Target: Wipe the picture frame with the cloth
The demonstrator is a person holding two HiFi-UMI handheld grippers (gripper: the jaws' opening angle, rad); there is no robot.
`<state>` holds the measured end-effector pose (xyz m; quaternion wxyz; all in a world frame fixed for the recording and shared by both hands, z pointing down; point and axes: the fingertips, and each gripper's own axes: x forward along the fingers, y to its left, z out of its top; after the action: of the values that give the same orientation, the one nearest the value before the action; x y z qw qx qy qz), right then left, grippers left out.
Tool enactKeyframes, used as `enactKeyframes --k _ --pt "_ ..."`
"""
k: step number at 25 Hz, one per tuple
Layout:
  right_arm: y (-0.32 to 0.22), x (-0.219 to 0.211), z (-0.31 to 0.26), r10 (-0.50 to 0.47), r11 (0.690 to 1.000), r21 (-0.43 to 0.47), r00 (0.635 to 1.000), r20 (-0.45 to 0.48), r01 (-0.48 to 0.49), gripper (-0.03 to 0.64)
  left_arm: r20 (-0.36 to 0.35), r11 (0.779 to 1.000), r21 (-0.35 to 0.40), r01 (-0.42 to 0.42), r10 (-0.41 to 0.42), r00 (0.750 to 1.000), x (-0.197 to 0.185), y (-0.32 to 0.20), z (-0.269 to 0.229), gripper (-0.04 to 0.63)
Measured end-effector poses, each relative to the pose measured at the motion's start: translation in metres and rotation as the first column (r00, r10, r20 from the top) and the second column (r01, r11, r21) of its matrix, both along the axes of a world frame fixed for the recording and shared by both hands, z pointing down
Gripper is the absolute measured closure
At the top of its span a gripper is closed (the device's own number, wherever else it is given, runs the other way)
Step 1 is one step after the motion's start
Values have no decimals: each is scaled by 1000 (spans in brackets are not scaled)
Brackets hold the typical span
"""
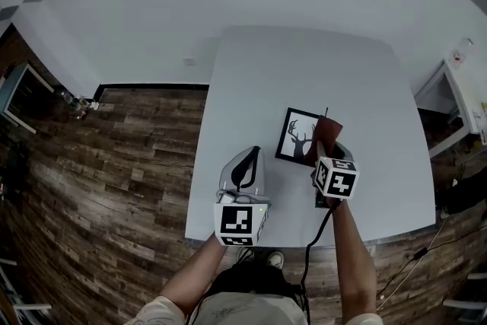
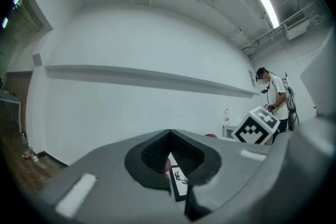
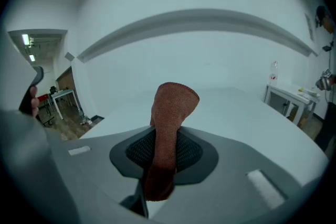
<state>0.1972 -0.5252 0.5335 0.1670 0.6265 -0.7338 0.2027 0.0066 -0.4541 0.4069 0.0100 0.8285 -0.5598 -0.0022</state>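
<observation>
A black picture frame (image 1: 295,135) with a deer silhouette lies flat on the white table (image 1: 304,65). My right gripper (image 1: 327,150) hovers over the frame's right edge, shut on a reddish-brown cloth (image 1: 329,133). In the right gripper view the cloth (image 3: 173,105) stands up out of the shut jaws of the right gripper (image 3: 165,147). My left gripper (image 1: 253,153) is shut and holds nothing; it sits left of the frame, near the table's front edge. In the left gripper view, the frame (image 2: 179,182) shows below the tips of the left gripper (image 2: 170,138).
The table's front edge (image 1: 304,238) is just below both grippers, with wood floor (image 1: 122,164) to the left. A small white side table (image 1: 460,91) stands at the right. A person (image 2: 276,96) stands in the background of the left gripper view.
</observation>
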Motion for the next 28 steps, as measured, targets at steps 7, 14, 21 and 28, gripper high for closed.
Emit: enactKeyframes --k 7,14,21,28 --pt "70 -2 -129 10 904 425 993 -119 42 508 -1 998 55 -34 34 999 16 12 -34 595" --pt "132 -11 -166 36 831 554 989 -143 50 509 30 996 79 -49 47 998 24 34 -42 595" --pt "149 -13 -159 20 831 554 991 -135 58 509 40 996 77 -50 47 998 27 48 -36 595" --pt "146 -8 -166 28 823 565 988 -149 62 511 26 995 90 -37 35 999 25 46 -42 595"
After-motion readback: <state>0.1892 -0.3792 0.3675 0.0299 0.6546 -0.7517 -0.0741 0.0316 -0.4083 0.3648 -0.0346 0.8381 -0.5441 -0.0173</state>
